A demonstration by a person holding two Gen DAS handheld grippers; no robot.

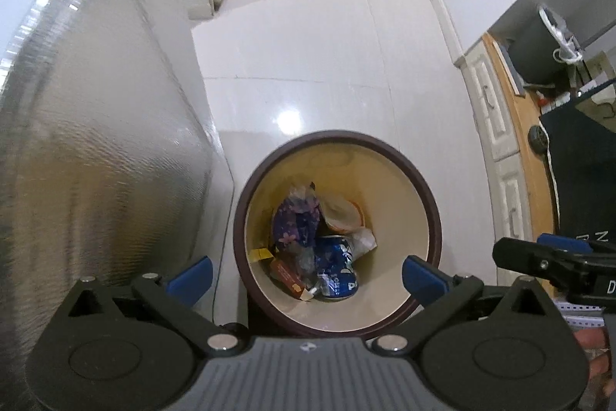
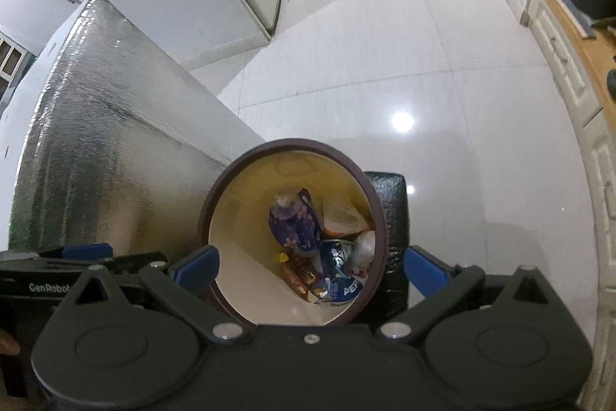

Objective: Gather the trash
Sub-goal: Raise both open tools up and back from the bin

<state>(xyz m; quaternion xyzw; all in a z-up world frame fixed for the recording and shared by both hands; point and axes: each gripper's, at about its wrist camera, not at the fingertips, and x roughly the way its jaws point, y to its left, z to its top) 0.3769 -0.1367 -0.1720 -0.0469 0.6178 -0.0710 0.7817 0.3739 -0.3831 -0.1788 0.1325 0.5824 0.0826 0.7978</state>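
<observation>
Here, the left gripper point(image 1: 306, 272) hangs above the trash bin point(image 1: 431, 214), jaws spread wide and empty. Inside lie a purple wrapper point(image 1: 294, 224) at twelve o'clock and a blue can point(image 1: 338, 272) at six. The right gripper point(image 2: 312, 266) likewise gapes, holding nothing.

Home kitchen. Glossy white tiled floor point(image 1: 315, 37); cream panelled cabinet doors with metal handles point(image 1: 491, 110) under a wood-edged tabletop point(image 1: 512, 95); tall silver textured fridge side point(image 1: 96, 141); round brown-rimmed waste bin point(image 1: 433, 214) on the floor holding crushed Pepsi can point(image 1: 338, 268) and snack wrappers point(image 1: 294, 222)
</observation>
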